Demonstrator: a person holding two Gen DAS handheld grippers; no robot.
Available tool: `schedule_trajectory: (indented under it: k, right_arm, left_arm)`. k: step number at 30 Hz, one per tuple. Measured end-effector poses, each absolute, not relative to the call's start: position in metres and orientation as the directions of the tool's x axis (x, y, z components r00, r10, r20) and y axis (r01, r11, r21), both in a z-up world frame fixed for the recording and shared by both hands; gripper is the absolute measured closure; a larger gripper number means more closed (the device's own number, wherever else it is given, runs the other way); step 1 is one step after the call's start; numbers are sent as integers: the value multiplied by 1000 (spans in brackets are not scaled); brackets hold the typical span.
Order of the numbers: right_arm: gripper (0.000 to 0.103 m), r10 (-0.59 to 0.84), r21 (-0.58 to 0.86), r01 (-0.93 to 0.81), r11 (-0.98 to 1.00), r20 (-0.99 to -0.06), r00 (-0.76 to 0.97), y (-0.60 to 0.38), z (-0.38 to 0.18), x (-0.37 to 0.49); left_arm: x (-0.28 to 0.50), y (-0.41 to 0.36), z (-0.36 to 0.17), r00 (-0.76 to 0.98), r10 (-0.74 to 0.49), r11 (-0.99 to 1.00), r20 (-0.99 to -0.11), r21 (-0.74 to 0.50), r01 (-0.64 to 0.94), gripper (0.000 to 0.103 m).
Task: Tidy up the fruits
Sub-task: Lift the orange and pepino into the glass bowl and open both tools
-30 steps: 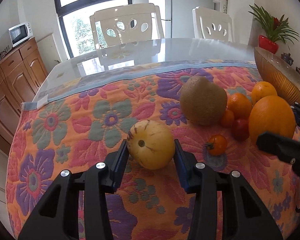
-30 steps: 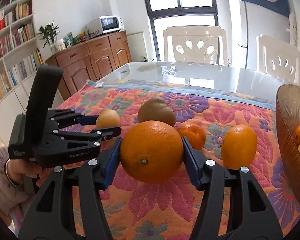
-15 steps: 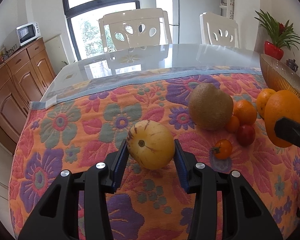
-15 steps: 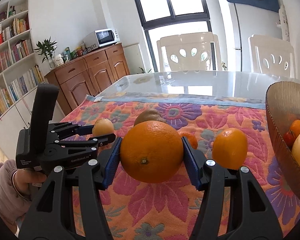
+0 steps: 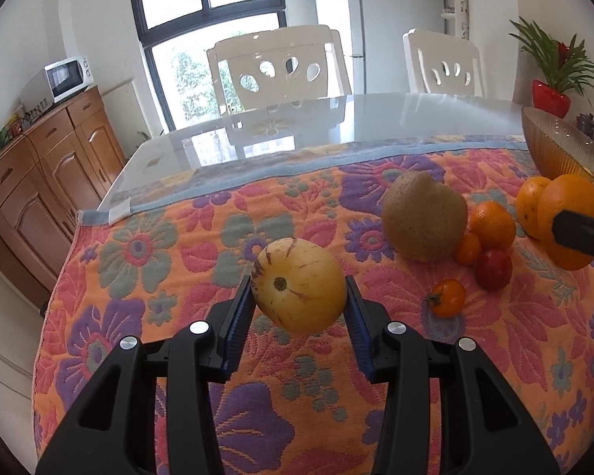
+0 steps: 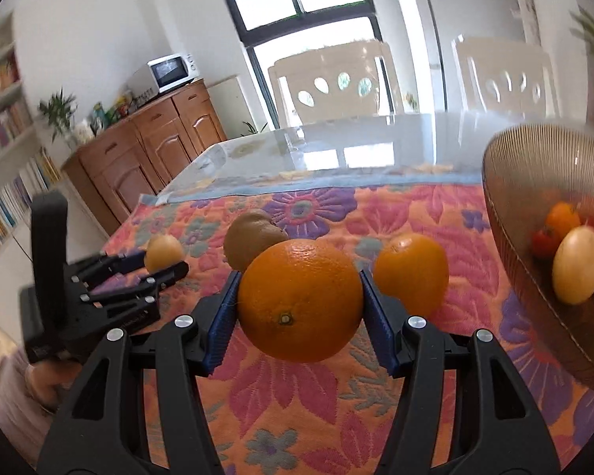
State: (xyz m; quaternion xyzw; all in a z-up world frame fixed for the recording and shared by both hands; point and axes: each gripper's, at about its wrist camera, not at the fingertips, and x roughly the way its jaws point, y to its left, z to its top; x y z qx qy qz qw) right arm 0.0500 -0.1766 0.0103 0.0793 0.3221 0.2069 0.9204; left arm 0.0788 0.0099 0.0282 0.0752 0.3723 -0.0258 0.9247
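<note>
The left gripper [image 5: 300, 305] is clamping a yellow streaked melon [image 5: 299, 285] between both pads, lifted off the floral cloth [image 5: 146, 261]. The right gripper [image 6: 299, 316] is squeezing a large orange [image 6: 299, 299] likewise, with a second orange [image 6: 412, 273] just right of its jaws and the ribbed bowl [image 6: 507, 213] further right.

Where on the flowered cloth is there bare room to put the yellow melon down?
The floral cloth lies bare left of the streaked yellow melon, out to the cloth's left edge, and toward the blue border behind. The right is crowded: brown kiwi-like fruit, small oranges, cherry tomatoes, and the ribbed amber bowl.
</note>
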Motion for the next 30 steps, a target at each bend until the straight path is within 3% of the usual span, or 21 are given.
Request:
schedule_trajectory:
  k: [10,30]
  right_arm:
    - [43,416,261,-324,909,-543,729,-202,53,50]
    - [43,281,252,-171,952,-504,817,-308,84,68]
  left_arm:
    - [88,3,51,685,-5,994,-729,68,80,60]
    - [124,-117,124,726,-166,976,-668,-7,216,60]
